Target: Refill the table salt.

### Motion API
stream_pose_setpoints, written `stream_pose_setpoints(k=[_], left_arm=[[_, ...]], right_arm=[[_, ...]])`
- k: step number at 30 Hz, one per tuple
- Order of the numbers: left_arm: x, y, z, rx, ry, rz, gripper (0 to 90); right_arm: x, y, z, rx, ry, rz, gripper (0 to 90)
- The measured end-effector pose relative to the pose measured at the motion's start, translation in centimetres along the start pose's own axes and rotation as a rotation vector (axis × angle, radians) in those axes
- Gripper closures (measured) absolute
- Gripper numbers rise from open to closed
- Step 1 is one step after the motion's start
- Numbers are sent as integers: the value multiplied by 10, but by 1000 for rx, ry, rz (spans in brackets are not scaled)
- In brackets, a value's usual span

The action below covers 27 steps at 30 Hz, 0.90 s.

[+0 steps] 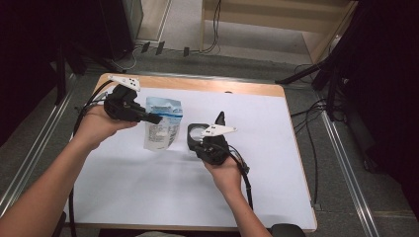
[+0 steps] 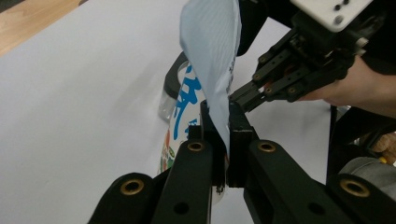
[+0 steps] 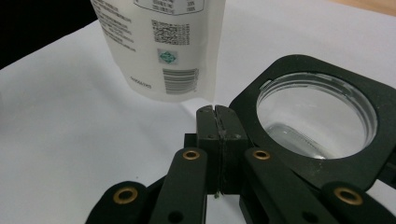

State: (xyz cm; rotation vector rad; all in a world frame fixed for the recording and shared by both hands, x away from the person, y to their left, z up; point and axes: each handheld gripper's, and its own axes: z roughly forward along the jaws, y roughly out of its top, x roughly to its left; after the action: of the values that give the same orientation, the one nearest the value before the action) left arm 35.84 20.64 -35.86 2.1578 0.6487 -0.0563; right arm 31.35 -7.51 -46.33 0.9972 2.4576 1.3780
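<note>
1. Right gripper (image 1: 220, 118) nearest, fingers (image 3: 208, 122) clenched flat together on nothing, tips just beside the black-framed clear jar (image 3: 317, 116) standing on the white desk (image 1: 148, 187).
2. Left gripper (image 1: 154, 118) farther left, fingers (image 2: 239, 140) pinched on the upper edge of the white-and-blue refill pouch (image 1: 160, 121), pouch hanging upright, bottom near the desk, just left of the jar.
3. Step in hand, judged: pouch gripped and carried toward the jar, likely for opening or pouring.
4. Next, likely: right fingers released first, then a grip on the pouch top or the jar; pouch kept upright.
</note>
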Motion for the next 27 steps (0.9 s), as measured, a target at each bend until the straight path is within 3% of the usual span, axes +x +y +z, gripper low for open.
stream_pose_setpoints(k=[3, 13, 27], left_arm=[[-5, 5, 2, 8, -17, -10, 900], [-13, 12, 15, 50, -7, -3, 900], [-20, 12, -6, 57, -2, 14, 900]], right_arm=[[0, 0, 1, 5, -3, -8, 900], [4, 0, 12, -26, -32, -3, 900], [15, 6, 17, -95, -97, -12, 900]])
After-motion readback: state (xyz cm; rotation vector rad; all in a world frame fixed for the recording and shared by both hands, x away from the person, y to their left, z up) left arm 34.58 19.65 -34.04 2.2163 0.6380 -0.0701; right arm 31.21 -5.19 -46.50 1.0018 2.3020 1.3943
